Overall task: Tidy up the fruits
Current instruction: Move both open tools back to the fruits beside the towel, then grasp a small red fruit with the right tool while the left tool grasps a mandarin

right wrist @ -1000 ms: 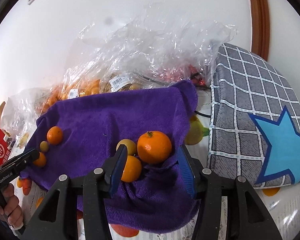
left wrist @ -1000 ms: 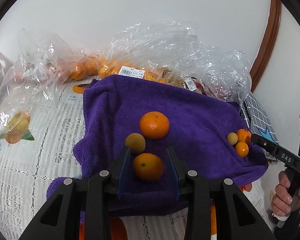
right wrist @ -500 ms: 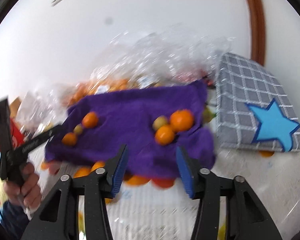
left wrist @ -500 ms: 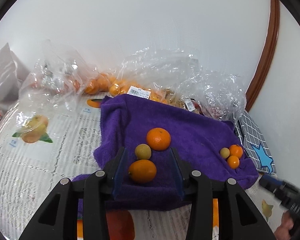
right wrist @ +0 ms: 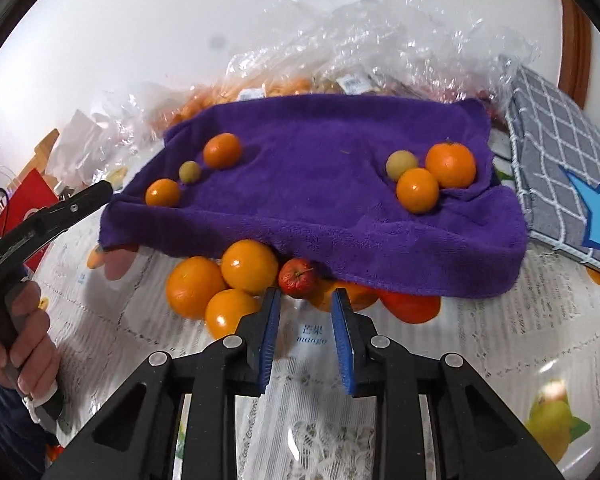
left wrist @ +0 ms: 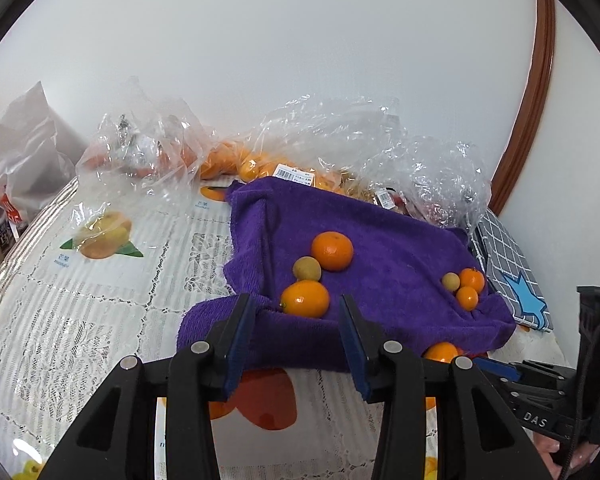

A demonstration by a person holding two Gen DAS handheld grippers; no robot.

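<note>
Purple towel (right wrist: 320,152) lies spread on the lace-covered surface (left wrist: 80,320), carrying two fruit groups of three.

Left tool (left wrist: 296,328): wide open, nothing held, hovering low at the towel's near edge, fingers pointing at the group at 12 o'clock. That group in the left wrist view: one big orange (left wrist: 332,251), one smaller orange (left wrist: 305,299), one yellow-green fruit (left wrist: 307,268), the last two touching. In the right wrist view the left tool shows at 9 o'clock with a hand (right wrist: 24,344) wrapped round its grip.

Right tool (right wrist: 303,320): partly open, gap narrower than the left's, empty, held above the surface just short of the towel's front hem.

Second group, right wrist view, at 1 o'clock: two oranges (right wrist: 451,165) plus one pale yellow fruit (right wrist: 401,165), all clustered and touching.

Loose fruit at the hem, at 11 o'clock from the right tool: three oranges (right wrist: 249,266) bunched together and one small red apple (right wrist: 299,278) just beyond the left fingertip. More orange fruit sits partly under the towel; count not readable.

Clear plastic bags (left wrist: 380,140) with more fruit lie behind the towel. Grey checked cushion (right wrist: 560,152) with a blue star at 2 o'clock.
</note>
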